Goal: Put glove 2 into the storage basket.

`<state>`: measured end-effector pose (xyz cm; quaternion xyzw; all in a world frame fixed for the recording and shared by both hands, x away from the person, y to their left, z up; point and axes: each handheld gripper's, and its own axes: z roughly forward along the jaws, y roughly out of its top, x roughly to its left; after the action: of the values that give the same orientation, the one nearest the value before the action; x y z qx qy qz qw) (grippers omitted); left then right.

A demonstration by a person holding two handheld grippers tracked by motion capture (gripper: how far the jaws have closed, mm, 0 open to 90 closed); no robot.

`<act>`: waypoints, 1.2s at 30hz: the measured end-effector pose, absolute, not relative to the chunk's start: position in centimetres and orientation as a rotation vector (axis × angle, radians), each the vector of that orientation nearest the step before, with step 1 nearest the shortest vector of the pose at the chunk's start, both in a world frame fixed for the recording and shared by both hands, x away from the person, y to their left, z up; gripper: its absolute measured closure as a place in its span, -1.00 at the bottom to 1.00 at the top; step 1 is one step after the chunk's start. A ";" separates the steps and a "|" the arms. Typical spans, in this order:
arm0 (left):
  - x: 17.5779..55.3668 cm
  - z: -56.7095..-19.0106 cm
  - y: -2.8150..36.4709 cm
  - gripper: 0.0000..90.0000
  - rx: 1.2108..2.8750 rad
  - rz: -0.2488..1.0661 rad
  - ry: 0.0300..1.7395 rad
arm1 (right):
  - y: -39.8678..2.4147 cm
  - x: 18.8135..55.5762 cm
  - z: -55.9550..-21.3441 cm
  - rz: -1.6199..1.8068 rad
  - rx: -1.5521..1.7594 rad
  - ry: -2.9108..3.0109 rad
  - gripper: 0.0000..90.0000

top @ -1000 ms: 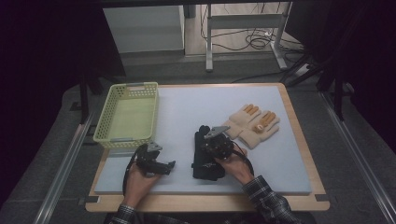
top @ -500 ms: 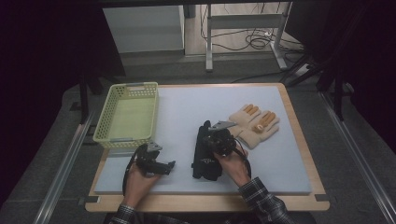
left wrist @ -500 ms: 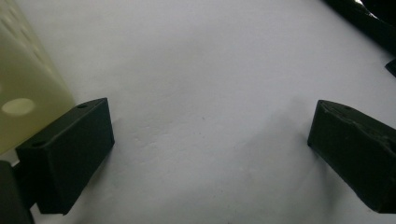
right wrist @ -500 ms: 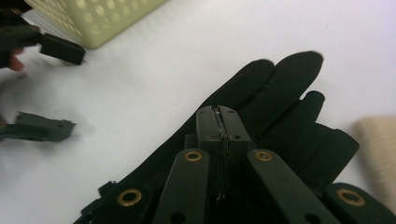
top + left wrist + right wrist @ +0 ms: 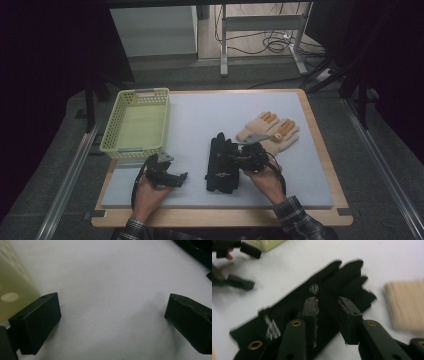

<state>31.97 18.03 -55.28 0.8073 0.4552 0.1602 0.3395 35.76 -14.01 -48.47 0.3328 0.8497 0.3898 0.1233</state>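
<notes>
The black gloves (image 5: 223, 164) are lying flat on the pale mat (image 5: 200, 120), near the middle of its front edge, with their fingers pointing toward the far edge. The right gripper (image 5: 239, 159) is hovering just over them, and its jaws have just been opening; a second ago it was sitting lower on the fabric with the jaws together. In the right gripper view, the gloves (image 5: 332, 302) are lying below and between the parted jaws, with nothing pinched, so it looks as though the pair has been let go here rather than lifted.

The left gripper (image 5: 174, 176) is resting near the front left corner of the mat, its jaws wide apart and holding nothing. The yellow basket (image 5: 135, 145) is standing just beyond it along the left edge, and the tan gloves (image 5: 270, 131) are lying toward the right edge, close to the black pair.

The left gripper view is showing the basket wall (image 5: 12, 290) close beside one jaw, a closeness hard to judge from above. The right gripper view is showing white print on the black fabric, too small to see from the high view.
</notes>
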 end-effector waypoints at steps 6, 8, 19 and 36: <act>32.0 -55.3 18.1 -0.99 2.108 0.418 1.182 | -16.4 34.1 -49.3 1.108 0.976 2.493 0.64; 32.0 -55.3 18.1 -0.99 2.108 0.418 1.182 | -16.9 33.8 -49.7 1.116 0.993 2.504 0.64; 32.0 -55.3 18.1 -0.99 2.107 0.418 1.182 | -15.2 32.5 -51.3 1.136 0.947 2.566 0.65; 31.6 -55.0 19.5 -0.99 2.124 0.402 1.204 | -14.9 32.8 -53.3 1.173 0.913 2.586 0.69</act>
<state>31.60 19.49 -55.02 0.8111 0.4597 0.1537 0.3273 32.84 -14.95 -53.28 0.3050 0.8643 0.3919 0.0794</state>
